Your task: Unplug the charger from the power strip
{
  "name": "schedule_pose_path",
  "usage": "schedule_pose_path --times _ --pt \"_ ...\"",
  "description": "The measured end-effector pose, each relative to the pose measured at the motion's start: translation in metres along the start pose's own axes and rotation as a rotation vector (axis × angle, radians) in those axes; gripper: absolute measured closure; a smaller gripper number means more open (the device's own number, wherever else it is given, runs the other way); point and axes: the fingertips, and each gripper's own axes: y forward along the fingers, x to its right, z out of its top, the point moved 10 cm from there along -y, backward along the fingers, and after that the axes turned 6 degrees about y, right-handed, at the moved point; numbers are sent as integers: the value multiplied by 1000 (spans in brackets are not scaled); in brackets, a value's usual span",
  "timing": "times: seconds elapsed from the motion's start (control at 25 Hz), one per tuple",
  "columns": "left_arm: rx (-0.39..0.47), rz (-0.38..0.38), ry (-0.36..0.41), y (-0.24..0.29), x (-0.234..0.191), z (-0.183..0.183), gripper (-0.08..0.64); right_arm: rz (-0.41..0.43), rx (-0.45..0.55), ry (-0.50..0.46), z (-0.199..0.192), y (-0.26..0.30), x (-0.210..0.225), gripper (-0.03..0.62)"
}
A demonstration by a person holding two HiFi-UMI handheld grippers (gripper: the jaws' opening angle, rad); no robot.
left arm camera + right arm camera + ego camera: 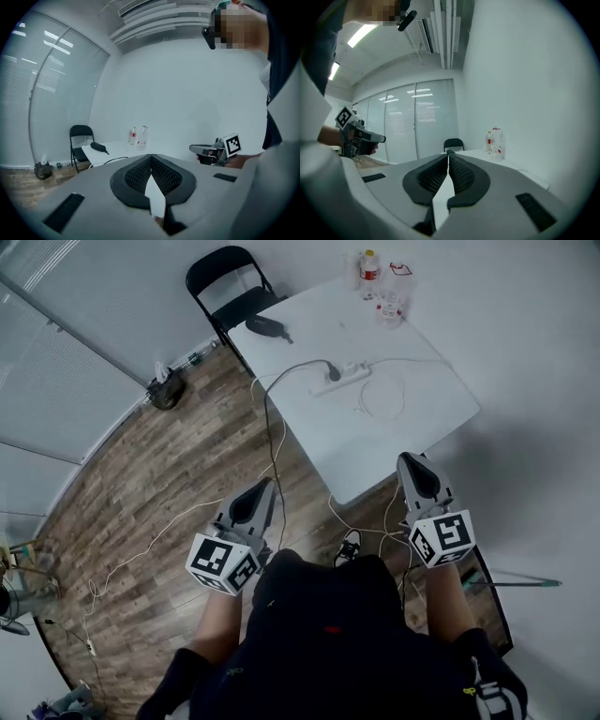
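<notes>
A white power strip [343, 377] lies on the white table [422, 418] in the head view. A black charger plug [332, 369] sits at its left end, and its dark cable runs off the table's left edge. A thin white cable [380, 397] loops beside the strip. Both grippers hang in the air short of the table's near edge, well apart from the strip. My left gripper [265, 486] [151, 155] is shut and empty. My right gripper [410, 461] [448, 152] is shut and empty too. From the gripper views the strip cannot be made out.
A black folding chair [225, 282] stands at the table's far left corner, with a black pouch [265, 326] on the table near it. Bottles [380, 287] stand at the far edge. Cables [169, 531] trail over the wood floor, and a dark bag [167, 390] sits by the blinds.
</notes>
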Motion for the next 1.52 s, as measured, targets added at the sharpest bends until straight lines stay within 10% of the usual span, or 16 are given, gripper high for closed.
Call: schedule_pose_path --times 1.4,1.52 --pt "-140 -255 -1 312 -192 -21 540 -138 -249 37 -42 306 107 565" --pt "-173 -257 -35 339 -193 -39 540 -118 -315 25 -62 324 120 472"
